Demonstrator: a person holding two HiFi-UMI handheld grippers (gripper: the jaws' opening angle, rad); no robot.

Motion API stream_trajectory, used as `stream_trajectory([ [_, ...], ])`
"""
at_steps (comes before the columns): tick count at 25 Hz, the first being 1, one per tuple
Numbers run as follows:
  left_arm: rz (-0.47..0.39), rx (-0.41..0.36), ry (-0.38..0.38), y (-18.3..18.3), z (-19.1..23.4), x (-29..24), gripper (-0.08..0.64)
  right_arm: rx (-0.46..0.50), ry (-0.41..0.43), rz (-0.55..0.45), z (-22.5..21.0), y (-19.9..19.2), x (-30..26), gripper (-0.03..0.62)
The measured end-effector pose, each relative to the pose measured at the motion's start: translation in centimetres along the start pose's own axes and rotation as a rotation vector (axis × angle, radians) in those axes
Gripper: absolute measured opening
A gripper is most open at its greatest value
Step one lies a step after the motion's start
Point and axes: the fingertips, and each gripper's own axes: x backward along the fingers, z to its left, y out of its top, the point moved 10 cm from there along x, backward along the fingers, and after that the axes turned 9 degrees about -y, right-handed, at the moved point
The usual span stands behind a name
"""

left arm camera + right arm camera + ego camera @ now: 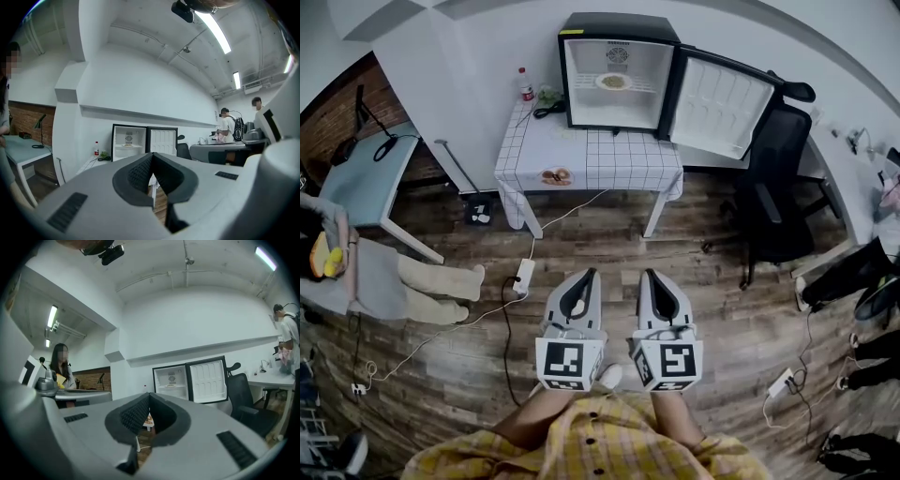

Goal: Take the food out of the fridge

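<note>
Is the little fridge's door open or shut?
Open. The door of the fridge is swung out to the right, and you can see a plate of food inside.

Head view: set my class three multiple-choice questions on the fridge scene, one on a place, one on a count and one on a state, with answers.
1. Where in the black mini fridge with a white inside is the round plate of pale food? A on the wire shelf; B on the fridge's floor; C in the door's racks.
2. How many plates of food lie on the white grid-patterned tablecloth? A none; B one; C three.
3. The fridge's white-lined door is: A shut; B swung wide open; C taken off.
Answers: 1 A, the plate rests on the shelf in the upper half. 2 B, a single plate of brown food lies near the cloth's front edge. 3 B, the door's inner side faces the camera.
</note>
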Motion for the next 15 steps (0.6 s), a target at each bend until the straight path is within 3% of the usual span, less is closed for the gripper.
stream_trajectory([
  [15,-0.018,0.023,-0.019,0.3,5.0,-9.3,0.006,0.014,-0.029,0.006,-2.4,0.1,-9.7,0.006],
])
